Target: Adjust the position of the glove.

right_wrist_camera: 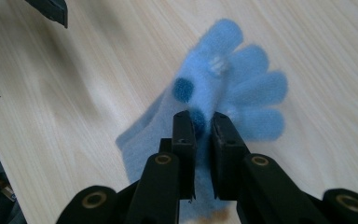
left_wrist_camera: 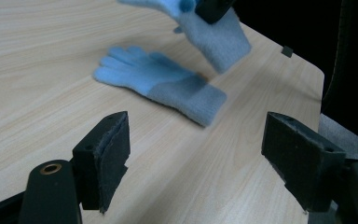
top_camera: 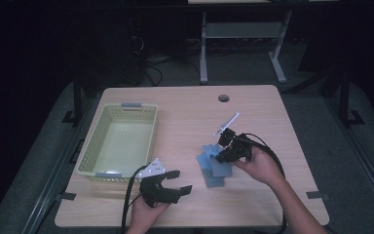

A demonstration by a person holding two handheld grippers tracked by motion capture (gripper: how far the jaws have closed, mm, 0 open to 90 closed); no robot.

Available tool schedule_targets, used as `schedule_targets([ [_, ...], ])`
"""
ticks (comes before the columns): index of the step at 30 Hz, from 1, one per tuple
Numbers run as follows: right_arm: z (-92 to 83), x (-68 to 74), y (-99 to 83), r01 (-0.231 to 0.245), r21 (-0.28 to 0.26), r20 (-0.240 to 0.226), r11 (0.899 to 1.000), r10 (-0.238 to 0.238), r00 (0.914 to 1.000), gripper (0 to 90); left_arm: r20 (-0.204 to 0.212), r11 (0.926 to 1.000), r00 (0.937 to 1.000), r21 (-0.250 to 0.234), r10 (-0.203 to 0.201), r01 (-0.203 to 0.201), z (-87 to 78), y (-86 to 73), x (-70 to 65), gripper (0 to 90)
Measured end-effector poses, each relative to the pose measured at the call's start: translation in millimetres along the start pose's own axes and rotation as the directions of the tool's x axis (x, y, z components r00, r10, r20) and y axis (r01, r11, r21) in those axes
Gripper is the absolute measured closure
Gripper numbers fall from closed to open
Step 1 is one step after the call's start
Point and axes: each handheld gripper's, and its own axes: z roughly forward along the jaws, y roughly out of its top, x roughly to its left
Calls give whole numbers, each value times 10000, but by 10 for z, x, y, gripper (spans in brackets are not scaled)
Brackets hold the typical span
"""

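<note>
Two light blue knit gloves with grey cuffs are on the wooden table [top_camera: 185, 112]. One glove [left_wrist_camera: 161, 84] lies flat, fingers spread. My right gripper [right_wrist_camera: 203, 123] is shut on the other glove [right_wrist_camera: 233, 88] and holds it a little above the table, its fingers hanging forward. In the high view this gripper [top_camera: 221, 155] is right of centre, over the gloves [top_camera: 212, 168]. My left gripper [top_camera: 181, 181] is near the front edge, left of the gloves, jaws wide open and empty. Its pads [left_wrist_camera: 114, 154] frame the flat glove from a short distance.
A pale green plastic basket [top_camera: 91, 141] stands empty on the left side of the table. A round cable hole [top_camera: 223, 98] is near the far edge. Beyond the table, the legs of a second desk [top_camera: 203, 48] stand on a dark floor.
</note>
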Motion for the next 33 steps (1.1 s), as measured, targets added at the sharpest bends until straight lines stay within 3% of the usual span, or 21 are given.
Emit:
schedule_targets([
  [18,293,60,55,127,544,-457,9984,-102,9989,806,22,10000,10000,-15,-58,58,-8,5,-6,232],
  [33,484,81,58,429,1001,-135,9941,-417,9990,743,40,10000,10000,39,-8,8,1,-1,-10,233],
])
